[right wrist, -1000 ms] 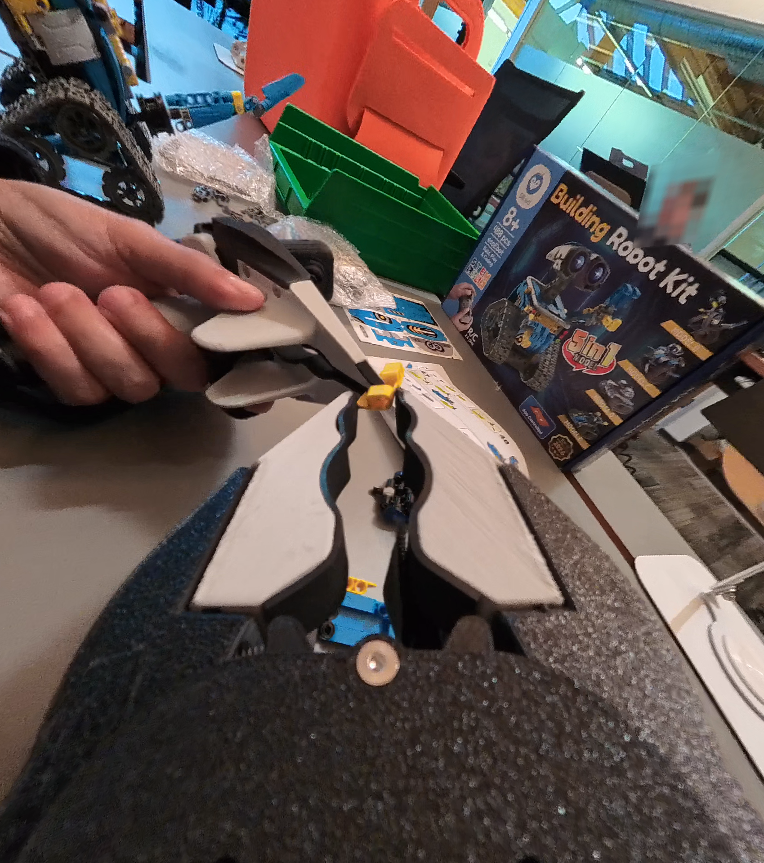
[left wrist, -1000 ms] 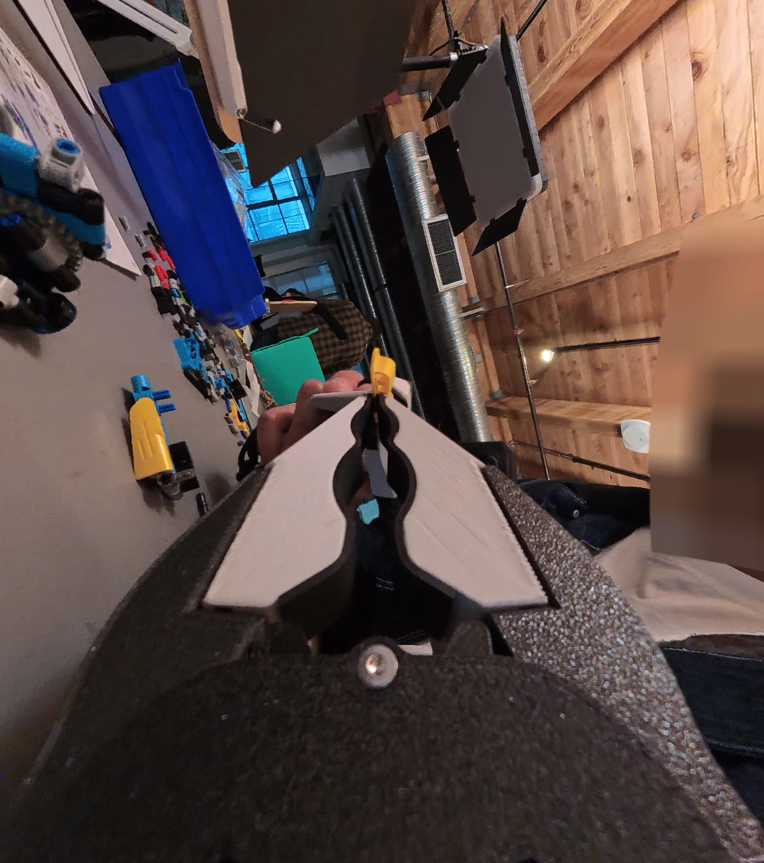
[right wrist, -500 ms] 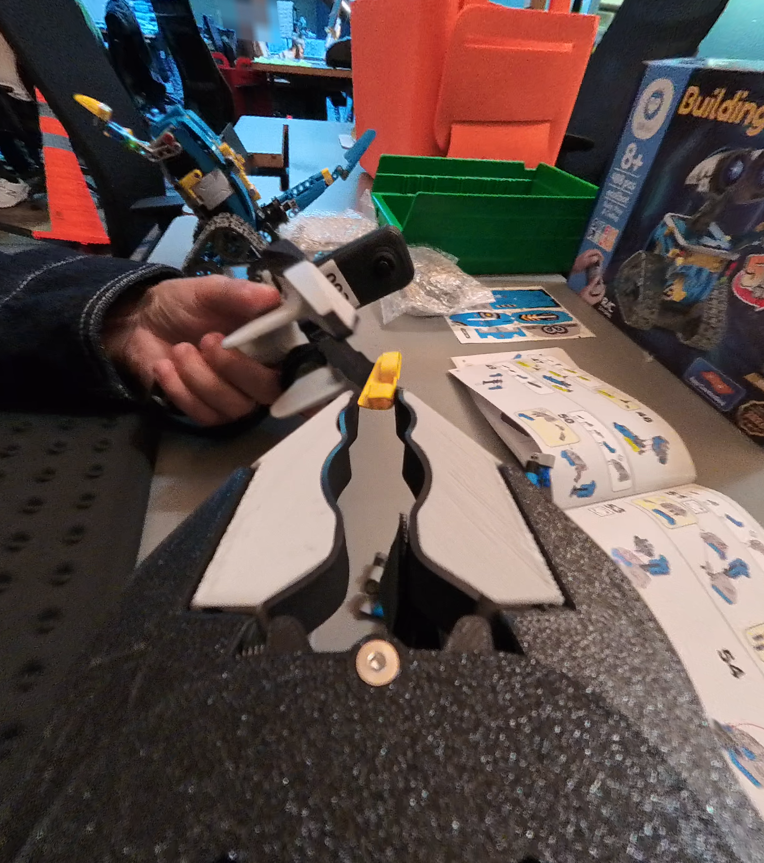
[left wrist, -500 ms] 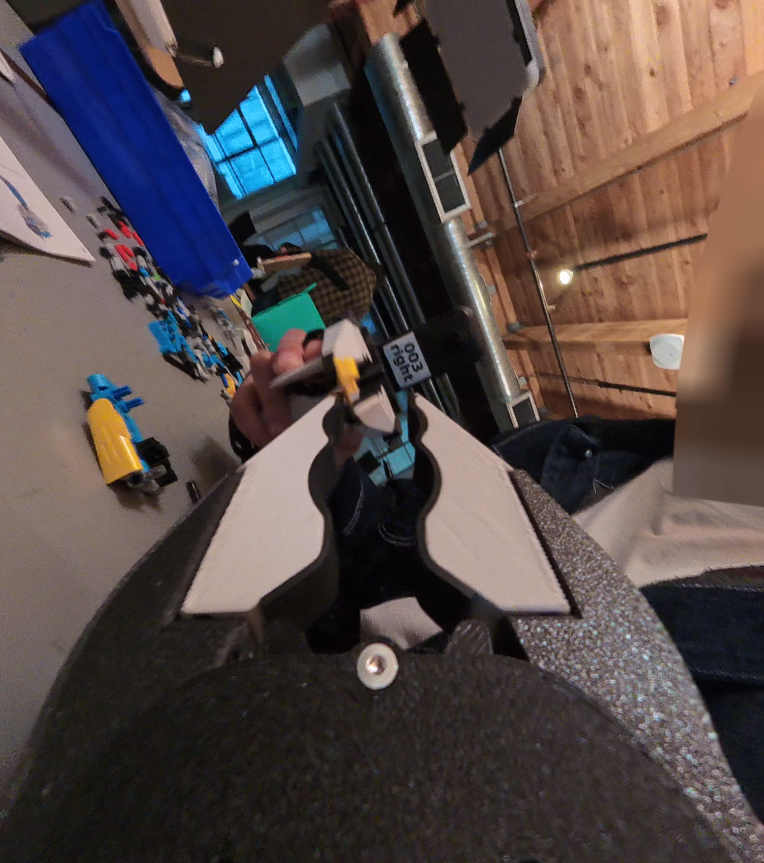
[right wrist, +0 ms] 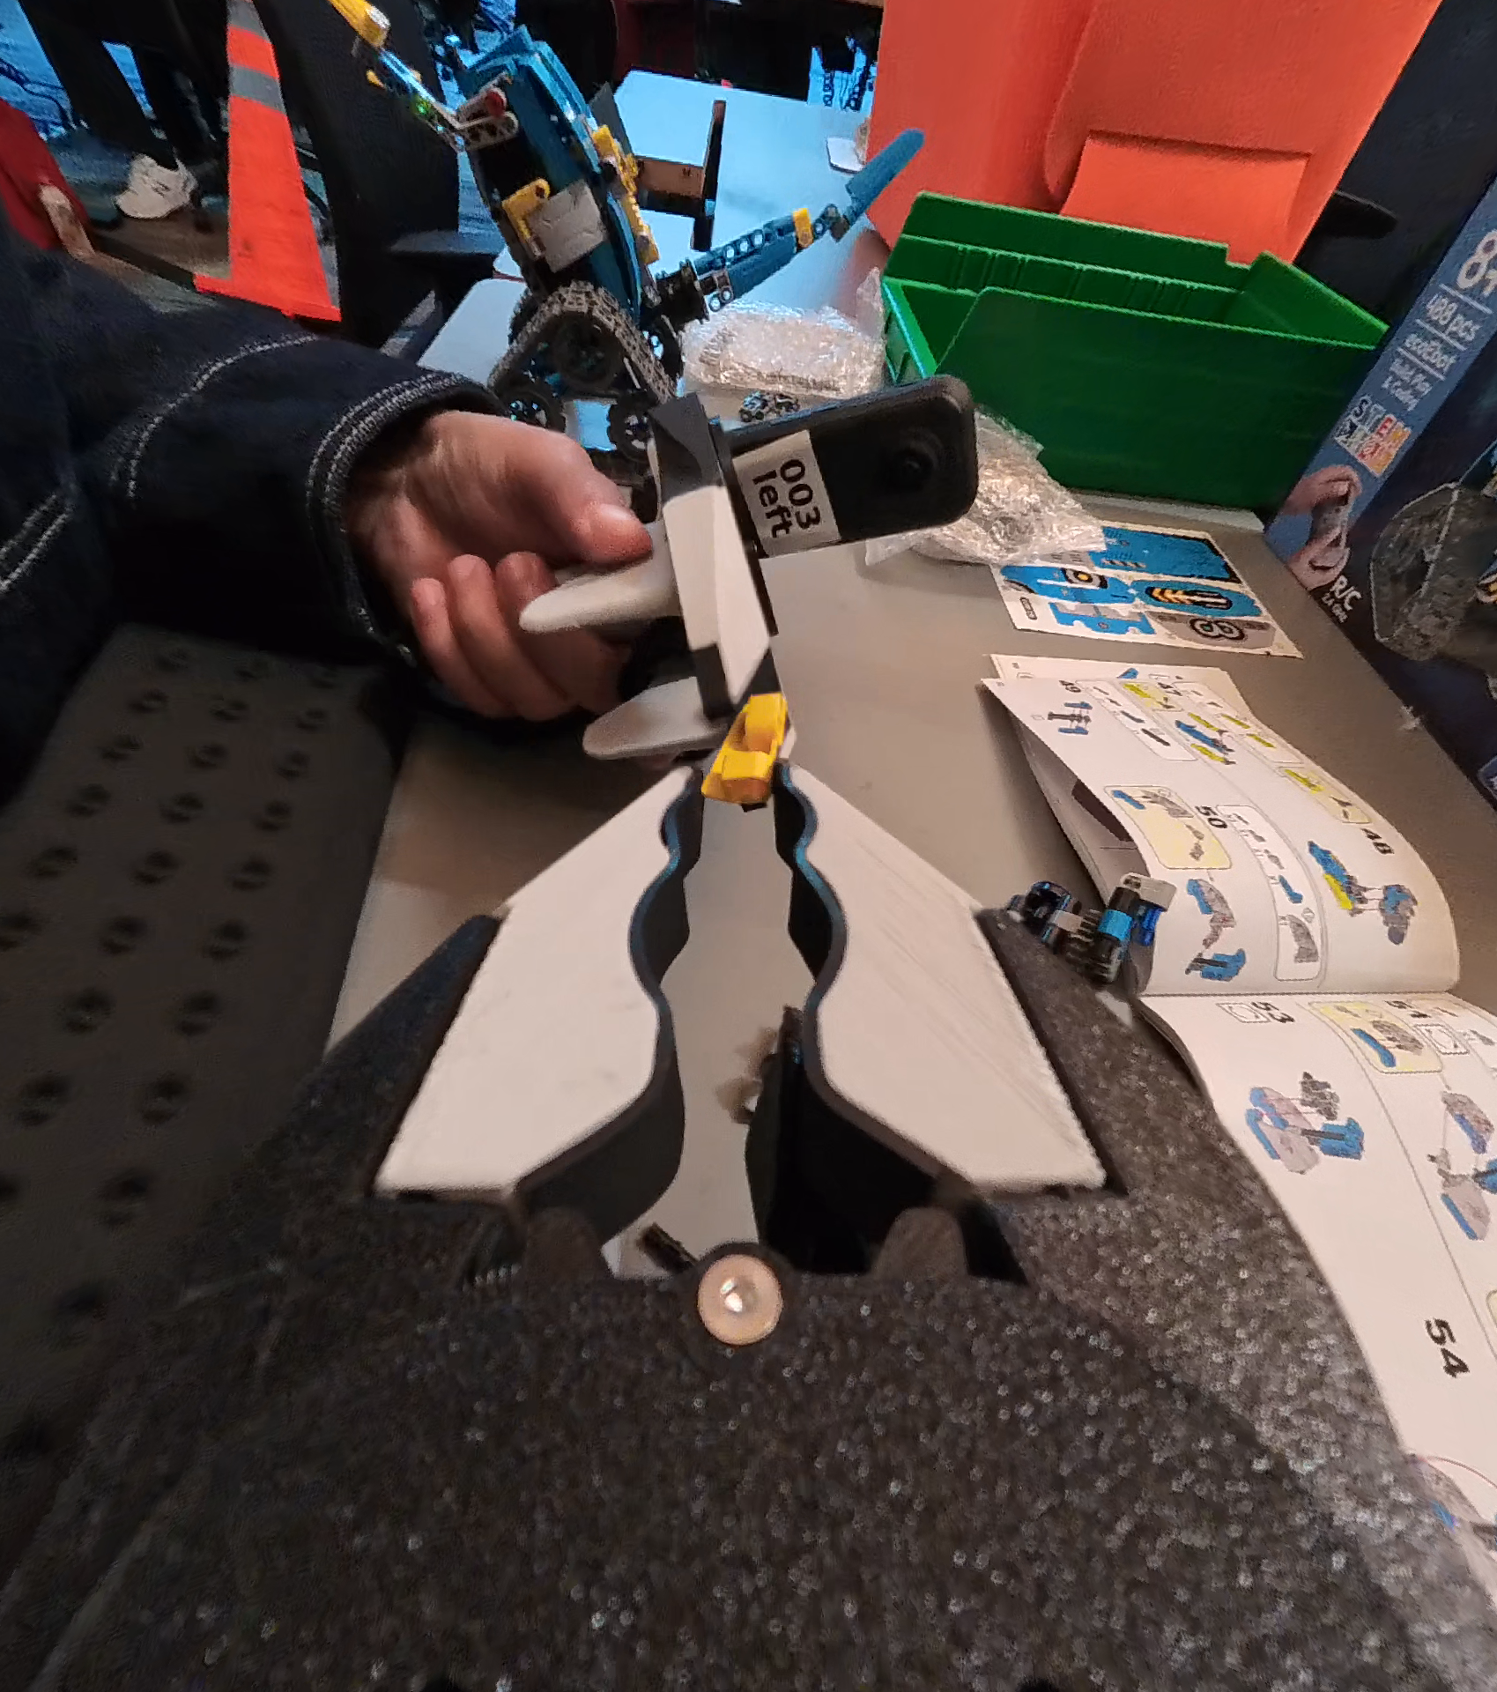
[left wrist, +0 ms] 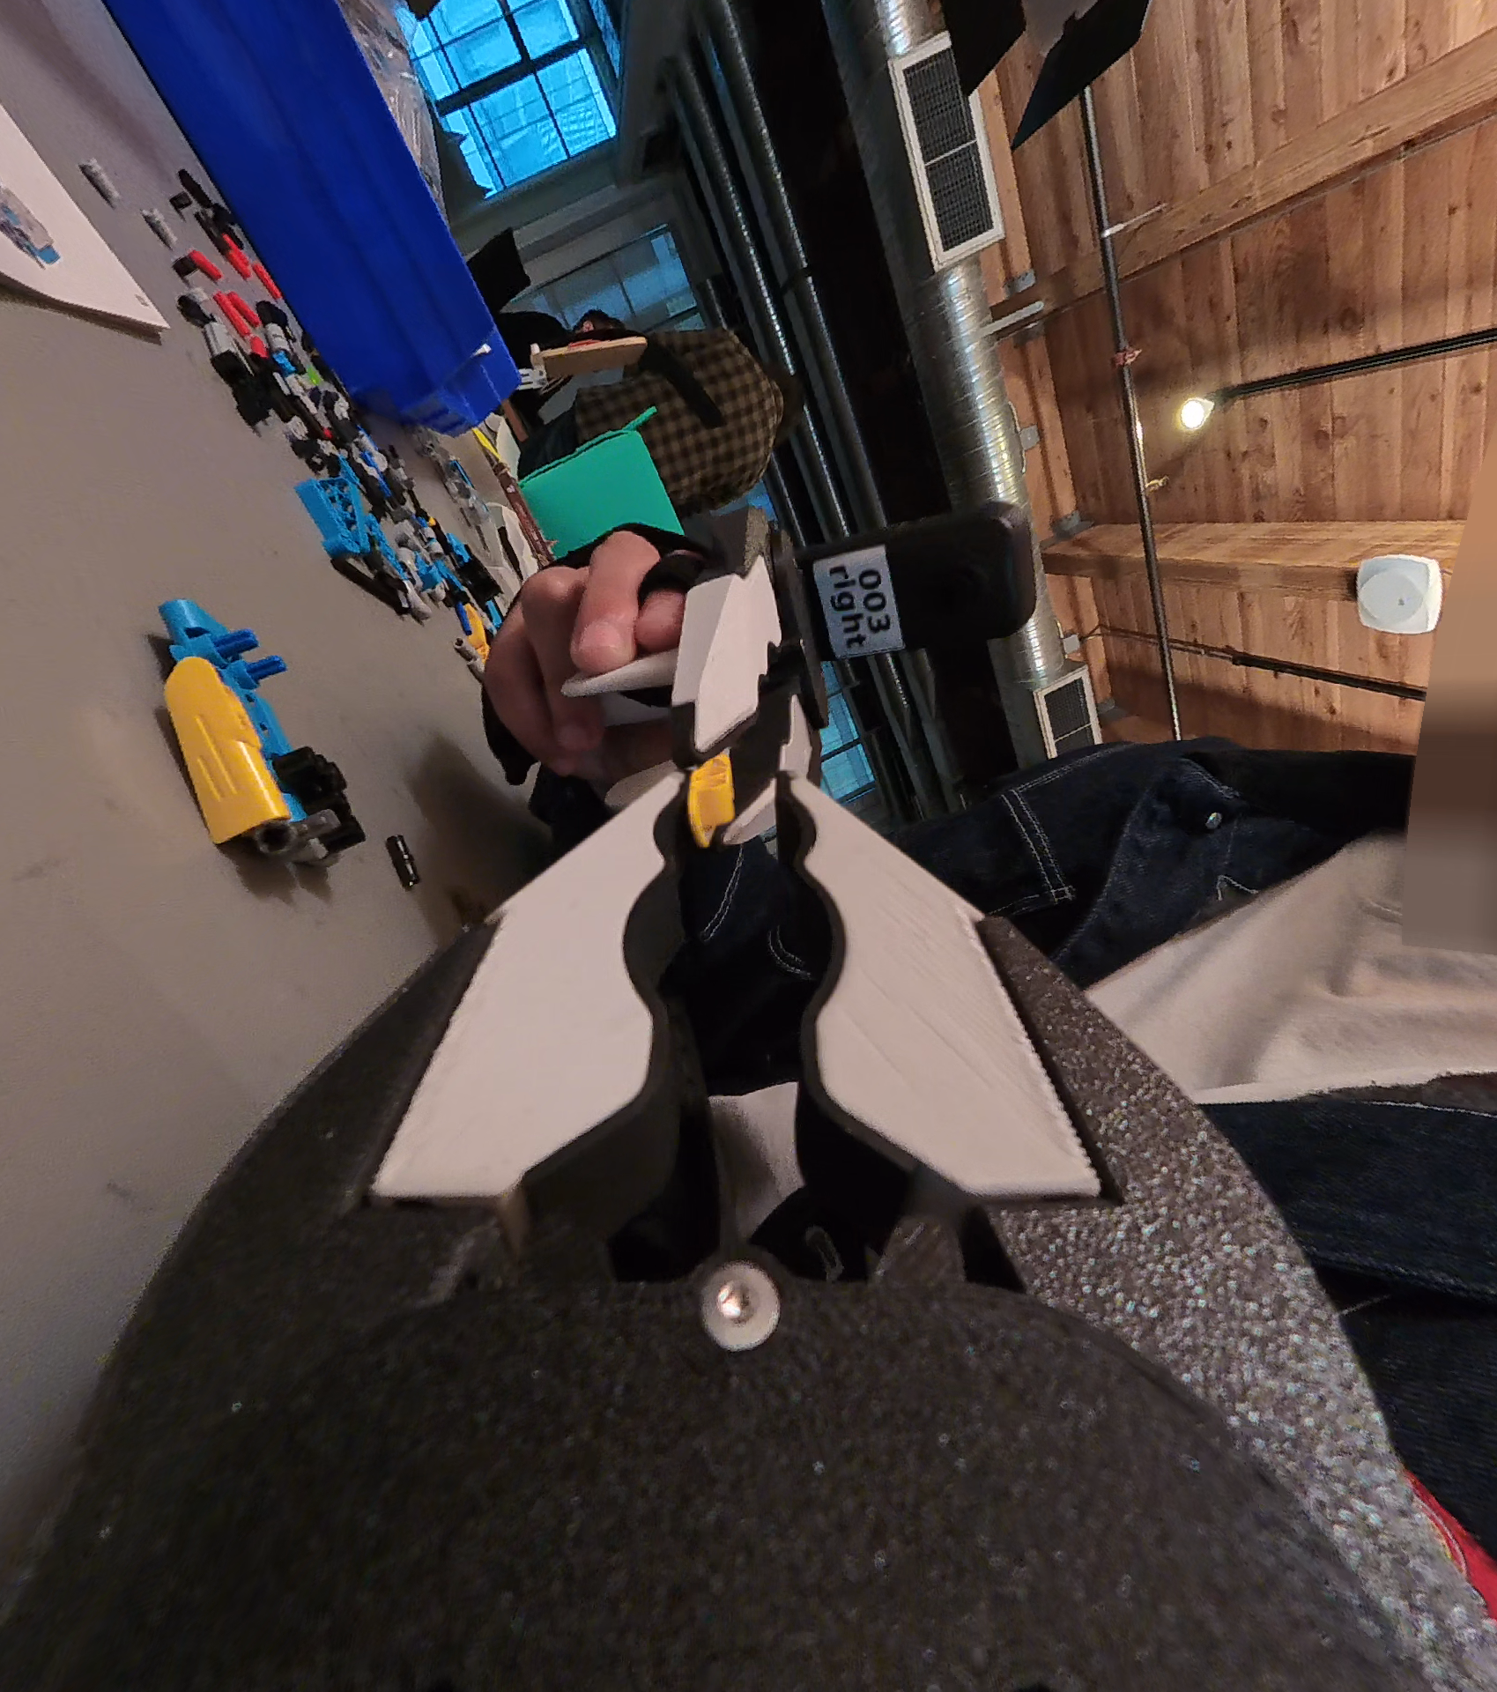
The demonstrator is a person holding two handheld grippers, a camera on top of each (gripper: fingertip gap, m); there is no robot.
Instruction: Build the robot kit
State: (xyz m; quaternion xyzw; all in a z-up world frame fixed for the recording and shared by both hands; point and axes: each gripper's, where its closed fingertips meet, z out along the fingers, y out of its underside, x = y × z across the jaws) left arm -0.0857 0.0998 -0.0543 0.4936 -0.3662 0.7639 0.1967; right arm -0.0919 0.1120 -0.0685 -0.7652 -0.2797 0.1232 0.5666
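Small yellow piece (right wrist: 744,760) held up over the near edge of the counter (right wrist: 891,696), pinched between the tips of the right hand-held gripper (right wrist: 737,778), jaws drawn in on its two sides. Met tip to tip there by the left hand-held gripper (left wrist: 731,797), jaws narrowly parted around the piece and one right fingertip. Hard to tell whether the left one actually clamps anything: contact masked by overlapping fingers in both views.

Left hand (right wrist: 488,568) wrapped round its handle, forefinger stretched along the top, denim sleeve behind it. Right hand (left wrist: 570,659) curled likewise round the other handle, knuckles towards the counter.

Tracked blue model (right wrist: 580,275) at far left, lower half hidden behind the left hand and camera. Kit box (right wrist: 1477,549) cut off at the right edge. Open instruction booklet (right wrist: 1230,824) running out of frame at near right, a small black-and-blue assembly (right wrist: 1083,916) at its left edge, partly behind the gripper body. Sticker sheet (right wrist: 1138,586) and green bin (right wrist: 1138,366) farther back. In the left wrist view, a yellow-and-blue assembly (left wrist: 223,742) lying apart on the counter; loose parts (left wrist: 287,366) beside a blue bin (left wrist: 314,183), too small to identify.
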